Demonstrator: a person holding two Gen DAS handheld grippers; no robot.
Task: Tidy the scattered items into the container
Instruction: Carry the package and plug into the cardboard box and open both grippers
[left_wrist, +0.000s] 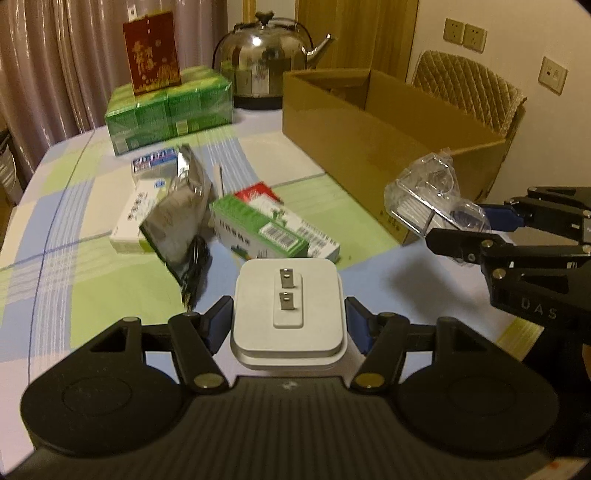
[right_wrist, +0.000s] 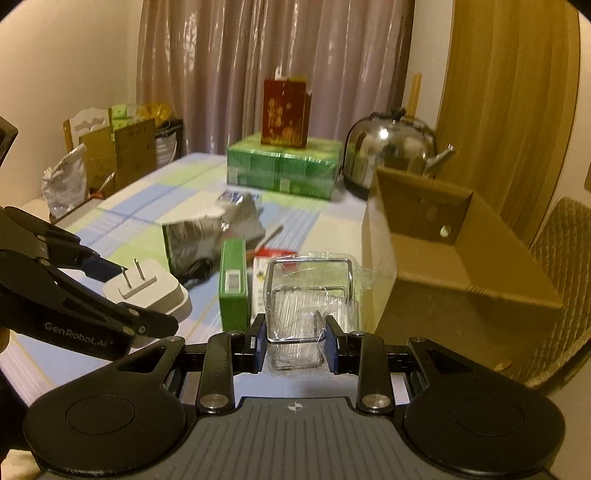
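While both hands carry a load, what matters is where the cardboard box (left_wrist: 373, 122) lies from each. Its open top faces up and its long axis runs away from the holder, toward the kettle (left_wrist: 266, 62) at its far end.

The right hand-held gripper (right_wrist: 294, 341) is clamped on a clear plastic packet with a wire frame (right_wrist: 310, 295), held above the tabletop (left_wrist: 74, 221). From it, the box's near corner is just ahead and to the right, so this hand looks the nearer of the two.

The left hand-held gripper (left_wrist: 286, 325) is clamped on a white plug adapter (left_wrist: 288, 306), prongs up, its fingers pressing the adapter's two sides. From it, the box lies further off, ahead and to the right, with the other gripper between.

Left of the box, scattered things remain on the cloth: a green carton (left_wrist: 258, 229), a silver foil pouch (left_wrist: 177, 218), a white carton (left_wrist: 131, 221) and a black cable (left_wrist: 195, 266). I judge the right hand should go over the near wall first.
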